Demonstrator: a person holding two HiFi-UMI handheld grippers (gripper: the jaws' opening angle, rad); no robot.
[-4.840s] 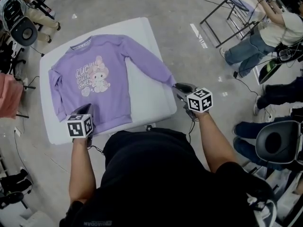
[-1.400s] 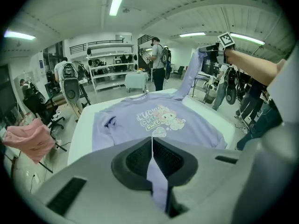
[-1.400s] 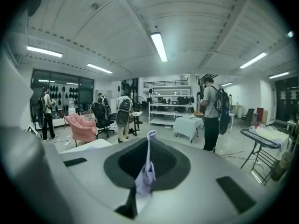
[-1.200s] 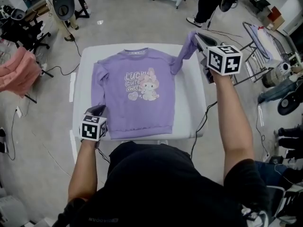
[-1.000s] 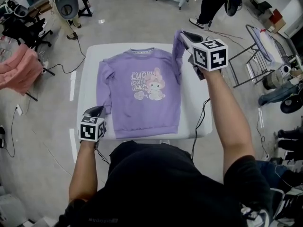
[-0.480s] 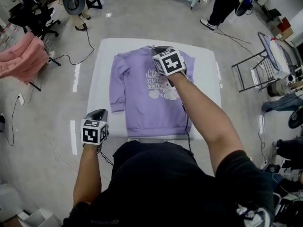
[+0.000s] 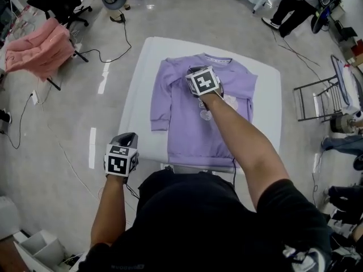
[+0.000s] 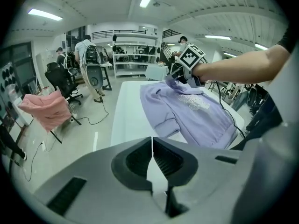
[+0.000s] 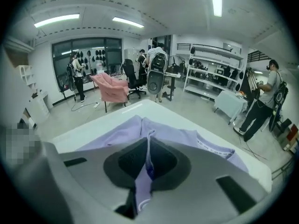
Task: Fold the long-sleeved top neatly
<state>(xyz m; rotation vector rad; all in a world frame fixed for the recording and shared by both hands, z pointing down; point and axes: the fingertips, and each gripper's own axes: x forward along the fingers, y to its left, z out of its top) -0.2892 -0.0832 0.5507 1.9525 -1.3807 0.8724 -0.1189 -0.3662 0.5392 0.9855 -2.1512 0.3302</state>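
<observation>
Swinging across, the right gripper (image 7: 194,71) has carried the sleeve (image 9: 142,186) from the tabletop's (image 7: 142,95) right edge onto the chest, fingers pinched shut on the lilac cloth. The long-sleeved top (image 7: 190,135) lies flat mid-tabletop, collar far, hem near, long axis running away from the person. Chest print's under the arm, unreadable. The left gripper (image 7: 128,136) has left the hem, fingers closed and empty, by the near left corner.
</observation>
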